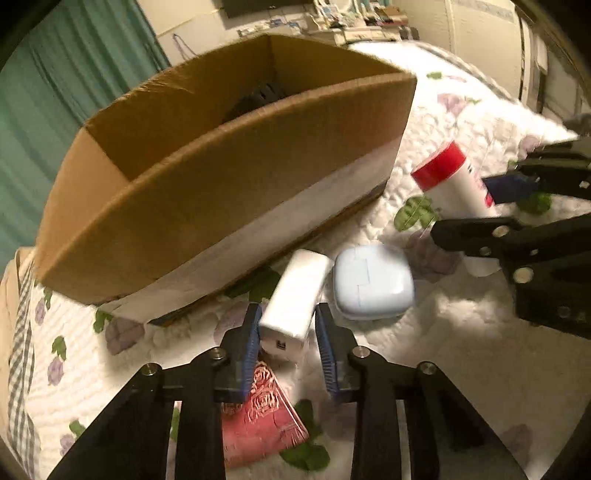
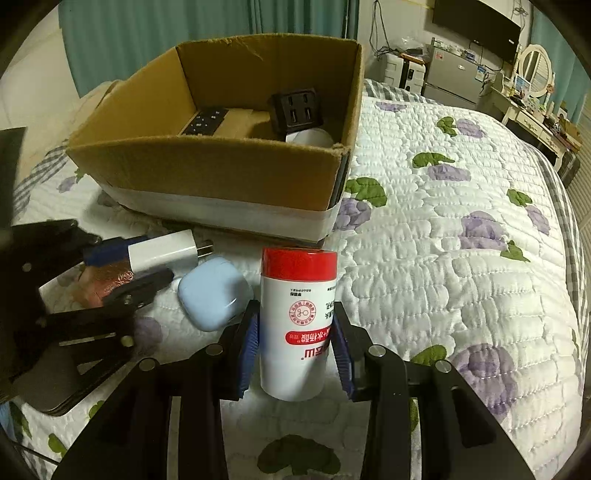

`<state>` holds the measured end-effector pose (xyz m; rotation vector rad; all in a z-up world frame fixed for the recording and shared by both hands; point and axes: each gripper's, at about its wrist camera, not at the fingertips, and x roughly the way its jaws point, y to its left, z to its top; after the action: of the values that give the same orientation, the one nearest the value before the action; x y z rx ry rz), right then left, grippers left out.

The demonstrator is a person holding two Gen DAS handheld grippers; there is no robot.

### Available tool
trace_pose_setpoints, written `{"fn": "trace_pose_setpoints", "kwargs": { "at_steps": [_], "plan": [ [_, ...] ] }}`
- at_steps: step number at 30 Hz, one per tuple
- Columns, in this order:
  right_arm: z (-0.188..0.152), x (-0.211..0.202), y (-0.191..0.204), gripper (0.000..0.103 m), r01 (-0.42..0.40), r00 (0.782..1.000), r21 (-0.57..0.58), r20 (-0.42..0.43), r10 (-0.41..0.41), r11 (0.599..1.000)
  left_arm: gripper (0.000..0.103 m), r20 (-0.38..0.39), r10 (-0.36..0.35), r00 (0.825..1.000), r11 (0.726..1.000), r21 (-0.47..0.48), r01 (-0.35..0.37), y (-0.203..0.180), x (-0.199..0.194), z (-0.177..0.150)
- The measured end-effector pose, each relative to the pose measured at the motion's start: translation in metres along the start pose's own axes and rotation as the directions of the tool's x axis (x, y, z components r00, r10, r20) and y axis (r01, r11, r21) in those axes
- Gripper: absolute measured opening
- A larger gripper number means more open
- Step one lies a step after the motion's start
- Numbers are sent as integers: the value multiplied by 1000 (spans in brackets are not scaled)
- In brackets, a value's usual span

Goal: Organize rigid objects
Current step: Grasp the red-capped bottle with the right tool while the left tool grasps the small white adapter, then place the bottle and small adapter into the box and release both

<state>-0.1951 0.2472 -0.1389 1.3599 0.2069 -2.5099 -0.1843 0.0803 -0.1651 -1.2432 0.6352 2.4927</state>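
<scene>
My left gripper (image 1: 290,332) is shut on a white charger block (image 1: 295,302), held just above the quilt in front of the cardboard box (image 1: 229,206). My right gripper (image 2: 295,332) is shut on a white bottle with a red cap (image 2: 295,317); it also shows in the left wrist view (image 1: 454,177). A pale blue case (image 1: 373,280) lies on the quilt between the two grippers, also in the right wrist view (image 2: 214,295). A pink embossed card (image 1: 262,417) lies under the left gripper. The box (image 2: 207,173) holds a black socket cube (image 2: 295,110), a black remote (image 2: 205,120) and a white object (image 2: 310,138).
The floral quilted bed (image 2: 461,240) stretches to the right of the box. Teal curtains (image 2: 166,33) hang behind it. A desk with a mirror (image 2: 535,74) and a small fridge (image 2: 454,77) stand at the far right.
</scene>
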Motion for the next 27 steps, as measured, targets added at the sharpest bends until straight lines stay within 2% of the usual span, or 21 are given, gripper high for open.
{"fn": "trace_pose_setpoints", "kwargs": {
  "at_steps": [2, 8, 13, 17, 22, 27],
  "plan": [
    [0, -5, 0, 36, -4, 1000, 1, 17, 4, 1000, 24, 18, -1, 1000, 1000, -24, 1, 1, -11, 0],
    [1, -21, 3, 36, -20, 998, 1, 56, 19, 1000, 23, 69, -10, 998, 991, -130, 19, 2, -47, -2],
    [3, -37, 4, 36, -34, 996, 3, 84, 34, 999, 23, 87, -9, 996, 985, -171, 24, 7, -69, -2],
    [14, -61, 8, 36, -38, 990, -19, 138, 40, 999, 23, 121, 8, 993, 978, -209, 18, 13, -91, 0],
    [42, -88, 7, 36, -60, 977, -39, 205, 67, 997, 23, 202, 31, 979, 972, -233, 17, 32, -121, 28],
    [86, -111, 5, 36, -53, 956, -62, 286, 69, 997, 23, 268, 61, 962, 965, -262, 11, 58, -134, 63]
  ]
}}
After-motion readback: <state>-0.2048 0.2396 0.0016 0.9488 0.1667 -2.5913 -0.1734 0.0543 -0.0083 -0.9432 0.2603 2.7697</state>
